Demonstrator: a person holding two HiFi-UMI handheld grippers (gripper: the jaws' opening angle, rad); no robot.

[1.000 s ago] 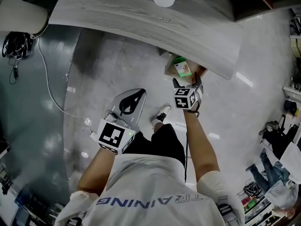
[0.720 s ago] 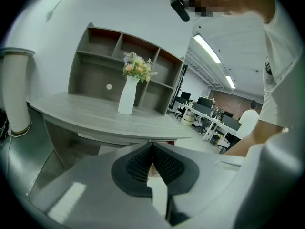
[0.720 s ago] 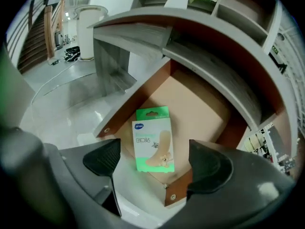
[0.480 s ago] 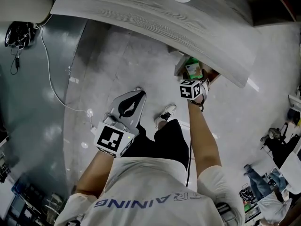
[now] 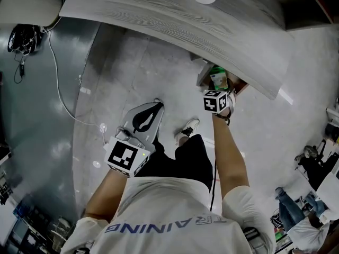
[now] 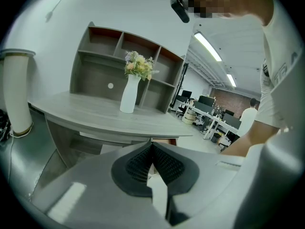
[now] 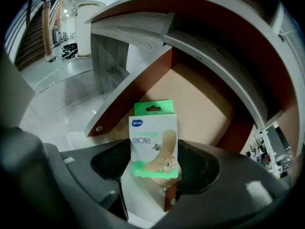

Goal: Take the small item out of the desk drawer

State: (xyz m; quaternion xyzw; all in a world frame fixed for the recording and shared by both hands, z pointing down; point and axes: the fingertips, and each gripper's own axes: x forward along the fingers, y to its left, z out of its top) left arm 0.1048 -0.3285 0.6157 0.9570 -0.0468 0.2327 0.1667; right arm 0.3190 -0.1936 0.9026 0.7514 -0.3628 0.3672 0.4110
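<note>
A small white-and-green bandage box (image 7: 153,140) stands between the jaws of my right gripper (image 7: 153,170). The jaws are closing, and both pads touch its side edges. Behind it is the open desk drawer (image 7: 202,104), with red-brown walls and a pale floor. The head view shows the right gripper (image 5: 222,87) at the drawer (image 5: 239,84) under the grey desk (image 5: 175,20), with the box (image 5: 218,80) at its tips. My left gripper (image 5: 157,103) hangs low over the floor. Its pads meet, with nothing between them (image 6: 151,147).
A white vase (image 6: 128,95) of flowers stands on the desk (image 6: 95,112) before a shelf unit. A white cable (image 5: 58,91) runs over the floor at left near a round column (image 5: 26,7). The person's shoe (image 5: 185,128) is below the drawer. People stand at far right (image 5: 296,216).
My right gripper has moved closer to the drawer and now has the bandage box at its tips. The left gripper has barely moved.
</note>
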